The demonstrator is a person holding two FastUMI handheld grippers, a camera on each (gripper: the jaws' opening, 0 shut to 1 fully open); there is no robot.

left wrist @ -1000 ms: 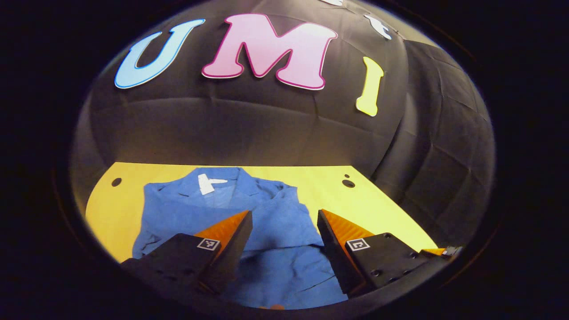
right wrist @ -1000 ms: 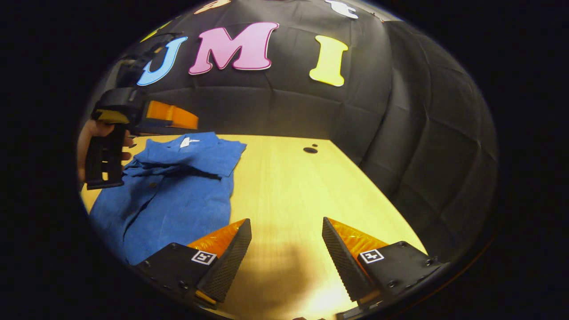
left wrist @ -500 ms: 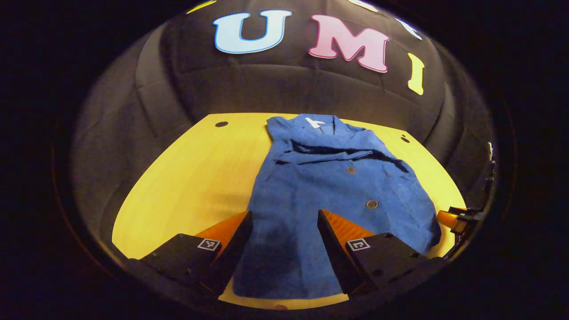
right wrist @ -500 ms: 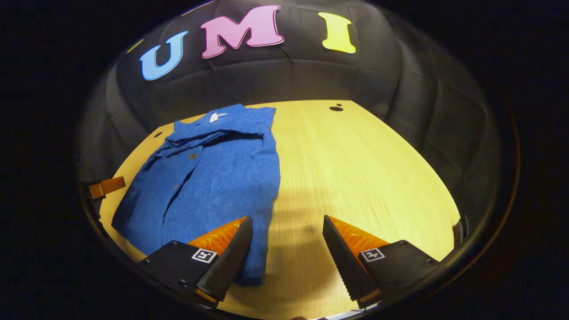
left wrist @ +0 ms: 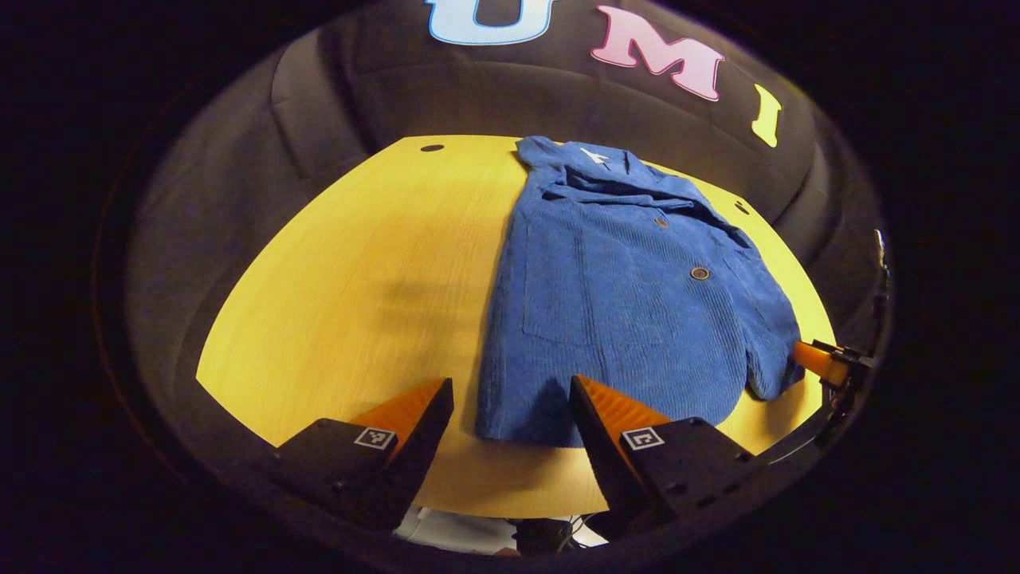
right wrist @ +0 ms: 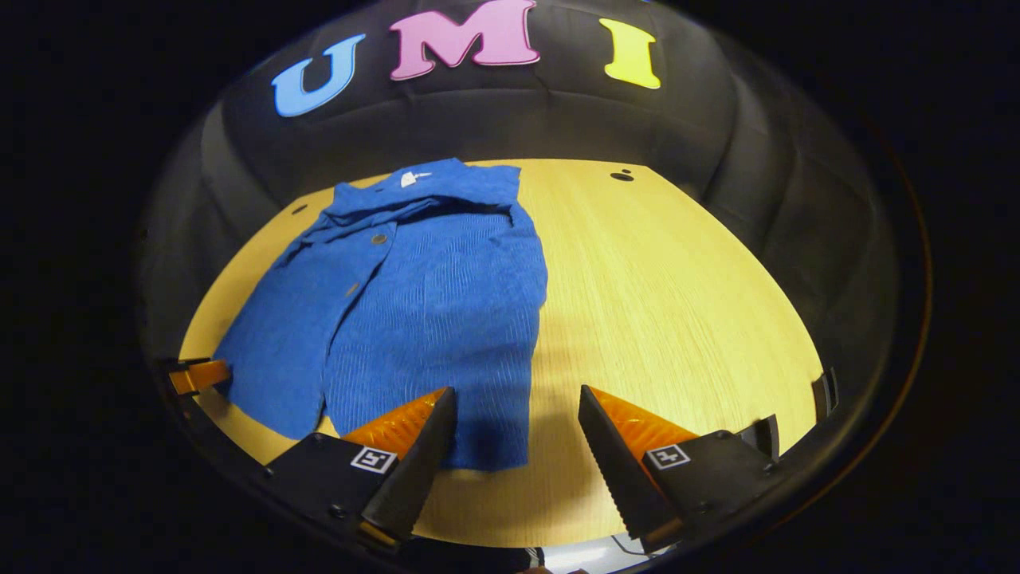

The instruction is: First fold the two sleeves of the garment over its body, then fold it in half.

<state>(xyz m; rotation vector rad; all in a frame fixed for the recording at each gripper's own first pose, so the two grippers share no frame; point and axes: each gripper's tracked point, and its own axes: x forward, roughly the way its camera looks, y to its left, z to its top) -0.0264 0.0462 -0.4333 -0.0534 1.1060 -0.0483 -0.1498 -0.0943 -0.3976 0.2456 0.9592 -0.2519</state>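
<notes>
A blue corduroy button-up garment (left wrist: 621,295) lies flat on the yellow table (left wrist: 358,287), collar toward the far wall, both sleeves folded in over its body. In the right gripper view the garment (right wrist: 430,303) reaches from the far edge to the near hem. My left gripper (left wrist: 510,410) hovers open above the hem's left corner, holding nothing. My right gripper (right wrist: 516,422) is open over the hem's right corner, also with nothing between its fingers. The other gripper's fingertip (left wrist: 813,359) shows at the right rim of the left gripper view, and another fingertip (right wrist: 199,375) at the left rim of the right gripper view.
Bare yellow tabletop (right wrist: 677,287) spreads to the right of the garment and to its left (left wrist: 335,319). Small dark holes (right wrist: 621,175) mark the far table corners. The near table edge (left wrist: 510,510) runs just under my fingers. Black cloth walls close in the table.
Both grippers have pulled back from over the garment to its near hem. The left one was over the collar area a second ago. The garment lies as before.
</notes>
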